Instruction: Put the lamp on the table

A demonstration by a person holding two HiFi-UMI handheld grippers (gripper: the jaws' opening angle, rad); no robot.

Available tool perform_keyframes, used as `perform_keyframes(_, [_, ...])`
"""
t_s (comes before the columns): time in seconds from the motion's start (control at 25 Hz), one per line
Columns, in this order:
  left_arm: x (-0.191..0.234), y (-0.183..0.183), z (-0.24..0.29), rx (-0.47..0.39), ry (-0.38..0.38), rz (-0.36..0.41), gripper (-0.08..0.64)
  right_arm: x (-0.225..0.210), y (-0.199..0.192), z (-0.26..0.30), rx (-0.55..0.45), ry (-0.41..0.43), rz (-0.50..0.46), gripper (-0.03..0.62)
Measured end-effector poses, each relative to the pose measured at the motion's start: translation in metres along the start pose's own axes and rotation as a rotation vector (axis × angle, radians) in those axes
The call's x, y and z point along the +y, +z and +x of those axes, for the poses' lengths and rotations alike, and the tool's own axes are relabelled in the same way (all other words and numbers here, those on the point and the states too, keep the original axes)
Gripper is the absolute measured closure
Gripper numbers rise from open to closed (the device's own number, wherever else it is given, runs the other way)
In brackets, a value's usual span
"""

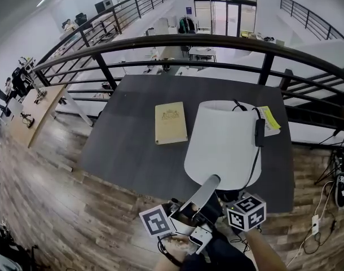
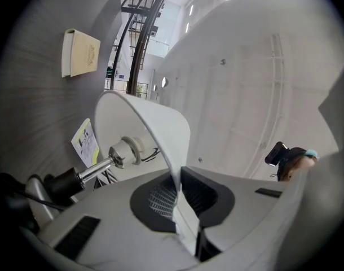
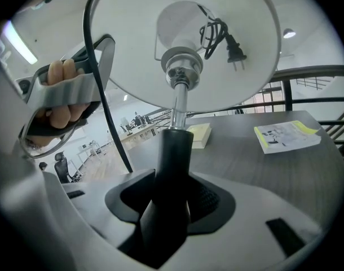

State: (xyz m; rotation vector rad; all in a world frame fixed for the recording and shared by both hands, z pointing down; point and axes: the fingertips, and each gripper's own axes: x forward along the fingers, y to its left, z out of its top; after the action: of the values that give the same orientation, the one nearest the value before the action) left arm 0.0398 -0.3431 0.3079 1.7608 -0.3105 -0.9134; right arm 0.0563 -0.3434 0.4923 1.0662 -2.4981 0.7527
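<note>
A lamp with a white shade hangs over the near edge of the dark grey table. My left gripper is shut on the shade's lower rim, the thin wall pinched between its pads. My right gripper is shut on the lamp's black stem below the chrome socket. In the head view the right gripper sits under the shade. The black cord runs down the shade's right side; its plug lies inside the shade. The lamp's base is hidden.
A tan book lies mid-table and a yellow-edged leaflet at the far right. A black railing runs behind the table. Cables lie on the wooden floor to the right.
</note>
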Motion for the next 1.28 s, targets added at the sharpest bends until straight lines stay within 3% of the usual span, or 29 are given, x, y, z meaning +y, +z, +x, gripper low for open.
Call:
perform_keyframes(0.72, [0.045, 0.074, 0.071, -0.053, 0.017, 0.045, 0.534, -0.069, 0.066, 0.063, 0.019, 0.056, -0.029, 0.413])
perform_keyframes(1.28, [0.086, 0.121, 0.085, -0.037, 0.049, 0.024, 0.532, -0.096, 0.078, 0.118, 0.035, 0.044, -0.009, 0.413])
